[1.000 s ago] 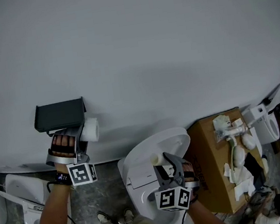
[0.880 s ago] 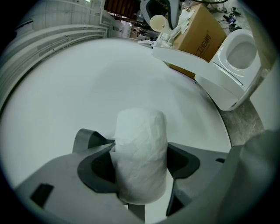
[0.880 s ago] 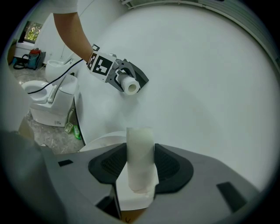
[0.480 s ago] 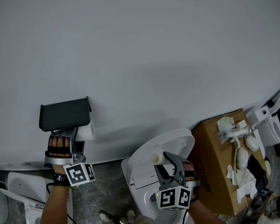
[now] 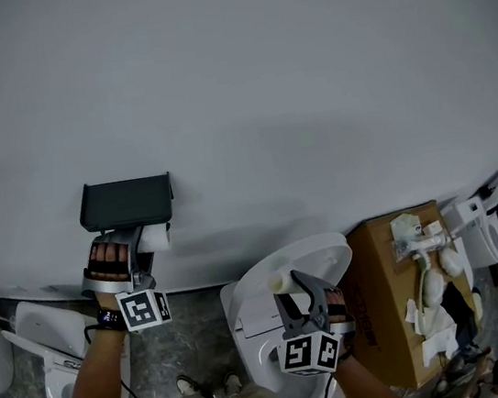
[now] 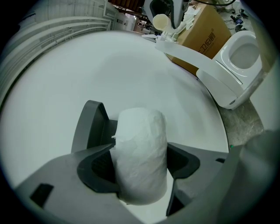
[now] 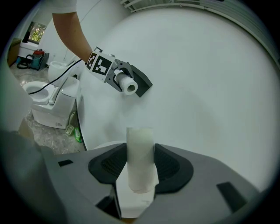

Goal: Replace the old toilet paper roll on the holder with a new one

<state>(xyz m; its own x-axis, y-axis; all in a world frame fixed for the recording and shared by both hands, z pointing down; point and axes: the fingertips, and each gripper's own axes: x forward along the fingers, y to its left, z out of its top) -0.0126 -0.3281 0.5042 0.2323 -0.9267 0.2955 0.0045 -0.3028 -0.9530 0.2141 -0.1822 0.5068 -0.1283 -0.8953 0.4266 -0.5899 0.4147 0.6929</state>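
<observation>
Head view: left gripper [image 5: 137, 244] is raised to a pale wall [image 5: 241, 83], its jaws clamped on a full white roll [image 5: 156, 238]. A dark holder [image 5: 126, 203] is fixed to the wall just beyond the jaw tips, right above the roll; whether they touch cannot be told. Right gripper [image 5: 289, 287] is lower down and well apart from the holder, its jaws clamped on a bare pale tube [image 5: 278, 282]. A white toilet [image 5: 324, 253] lies under these jaws. A brown box [image 5: 383, 303] stands to their right.

Each gripper carries a cube [image 5: 143, 308] with black-and-white square markers, which hold no letters.

Left gripper view: the roll [image 6: 140, 157] stands upright between the two dark pads [image 6: 98, 168] and fills the gap, its wrinkled paper pressed in on both sides. The holder [image 6: 89, 124] rises just behind the left jaw. Far ahead and to the right is the box [image 6: 205, 30], with dark print on its side too small to read.

Right gripper view: the narrow tube [image 7: 140, 159] stands upright between the pads [image 7: 168, 168], held on both sides. Well ahead of the jaws and to their left, the left gripper holds the roll [image 7: 129, 85] against the holder [image 7: 143, 81].
</observation>
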